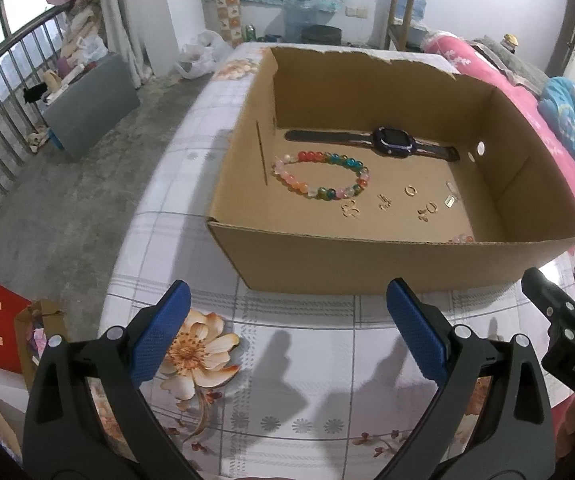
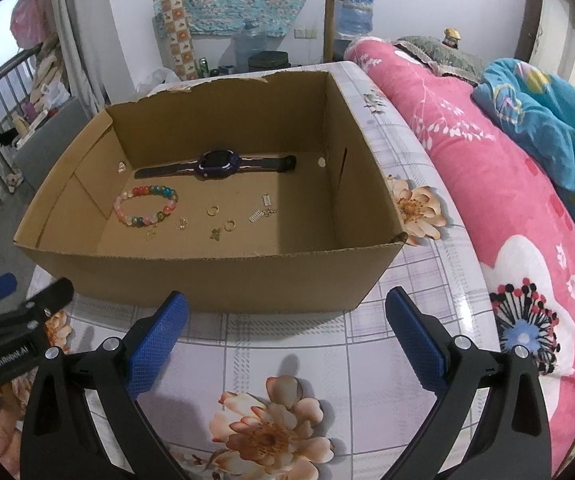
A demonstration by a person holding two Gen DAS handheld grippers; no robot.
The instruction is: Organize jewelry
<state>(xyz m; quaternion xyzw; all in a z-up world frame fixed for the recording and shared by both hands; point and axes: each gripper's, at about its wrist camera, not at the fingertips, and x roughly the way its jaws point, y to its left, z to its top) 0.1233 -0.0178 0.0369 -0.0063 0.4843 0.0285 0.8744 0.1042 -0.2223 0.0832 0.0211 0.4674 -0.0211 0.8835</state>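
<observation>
An open cardboard box point(image 1: 387, 264) with a torn back rim is sitting on the worktop, holding all the jewelry on its floor. A dark purple watch point(image 1: 393, 141) is lying flat with its strap stretched along the back wall, and a bracelet point(image 1: 321, 175) of multicoloured beads is resting in a loop just in front of it. Several small gold rings point(image 1: 410, 190) and silver charms point(image 1: 449, 201) are lying scattered near the bracelet, apart from each other.

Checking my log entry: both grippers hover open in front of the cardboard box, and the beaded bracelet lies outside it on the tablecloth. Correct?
Not quite. The beaded bracelet lies inside the cardboard box, in front of the watch, as the left wrist view shows. The left gripper and right gripper are open.
</observation>
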